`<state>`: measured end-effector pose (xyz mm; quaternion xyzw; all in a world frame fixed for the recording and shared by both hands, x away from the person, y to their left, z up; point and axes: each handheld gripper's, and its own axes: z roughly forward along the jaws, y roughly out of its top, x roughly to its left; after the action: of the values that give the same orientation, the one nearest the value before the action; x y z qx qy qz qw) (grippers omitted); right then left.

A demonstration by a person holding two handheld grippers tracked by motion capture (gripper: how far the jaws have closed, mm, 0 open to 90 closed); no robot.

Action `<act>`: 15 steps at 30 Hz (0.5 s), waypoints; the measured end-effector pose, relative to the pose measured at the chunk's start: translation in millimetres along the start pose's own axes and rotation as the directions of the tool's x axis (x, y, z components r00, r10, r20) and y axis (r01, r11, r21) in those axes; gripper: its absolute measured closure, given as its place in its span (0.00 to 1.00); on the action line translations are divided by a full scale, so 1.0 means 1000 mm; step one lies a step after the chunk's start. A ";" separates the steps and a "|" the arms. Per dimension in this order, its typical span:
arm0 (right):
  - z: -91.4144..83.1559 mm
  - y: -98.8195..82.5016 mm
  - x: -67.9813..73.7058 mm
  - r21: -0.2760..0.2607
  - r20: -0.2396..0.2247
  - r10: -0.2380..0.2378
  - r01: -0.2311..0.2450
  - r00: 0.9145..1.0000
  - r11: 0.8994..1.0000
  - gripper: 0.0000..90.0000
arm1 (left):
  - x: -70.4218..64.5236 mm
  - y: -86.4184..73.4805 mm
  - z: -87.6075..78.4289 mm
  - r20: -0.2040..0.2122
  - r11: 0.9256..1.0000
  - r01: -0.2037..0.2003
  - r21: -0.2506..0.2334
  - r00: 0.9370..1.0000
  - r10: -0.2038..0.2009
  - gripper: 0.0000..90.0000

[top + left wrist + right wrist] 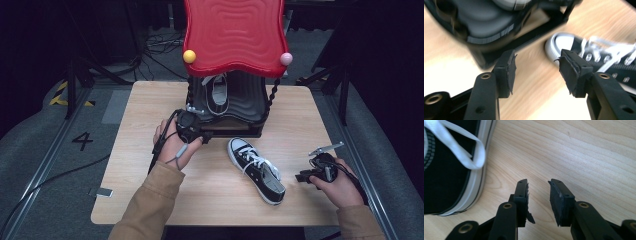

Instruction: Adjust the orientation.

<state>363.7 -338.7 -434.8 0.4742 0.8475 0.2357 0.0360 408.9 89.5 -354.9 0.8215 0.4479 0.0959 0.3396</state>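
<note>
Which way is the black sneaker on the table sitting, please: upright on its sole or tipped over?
Upright: the black sneaker rests on its sole on the table, laces and opening facing up.

A recording lab: black curtains [45, 30], floor cables [160, 42], numbered floor marking [82, 141].

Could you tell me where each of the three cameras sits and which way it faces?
High view: above the person's side, looking forward and down on the table; both forearms, the left claw and right claw show.
Left gripper view: on the left claw, looking along its open jaws at the rack base and the sneaker.
Right gripper view: on the right claw, jaws open over bare wood beside the sneaker.
All three share the black sneaker.
</note>
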 end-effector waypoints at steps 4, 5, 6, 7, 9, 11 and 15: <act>-0.005 0.002 0.004 -0.016 -0.009 0.009 -0.009 1.000 1.000 0.75 | 0.003 -0.019 0.001 0.011 0.998 0.006 0.059 1.000 -0.006 0.48; -0.007 0.002 0.005 -0.027 -0.014 0.021 -0.022 1.000 0.999 0.73 | 0.003 -0.022 0.001 0.007 0.998 0.004 0.060 1.000 -0.005 0.47; -0.008 0.002 0.005 -0.030 -0.017 0.027 -0.027 0.999 0.999 0.70 | 0.003 -0.025 0.002 0.004 0.997 0.006 0.075 1.000 -0.006 0.46; -0.008 0.002 0.005 -0.030 -0.017 0.027 -0.027 0.999 0.999 0.70 | 0.003 -0.025 0.002 0.004 0.997 0.006 0.075 1.000 -0.006 0.45; -0.008 0.002 0.005 -0.024 -0.055 0.048 -0.050 0.997 0.998 0.62 | 0.003 -0.031 0.002 0.002 0.996 -0.001 0.092 1.000 0.001 0.43; -0.010 0.003 0.007 -0.033 -0.038 0.018 -0.019 0.999 0.999 0.59 | 0.004 -0.036 0.003 0.005 0.995 0.006 0.096 1.000 -0.006 0.42; -0.013 0.005 0.010 -0.078 -0.031 -0.013 0.011 0.999 0.997 0.55 | 0.006 -0.044 0.003 0.019 0.992 -0.005 0.128 1.000 0.003 0.41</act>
<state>358.9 -333.0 -419.5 0.4636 0.8410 0.2756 0.0428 384.9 109.0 -386.4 0.8433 0.4483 0.0598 0.2903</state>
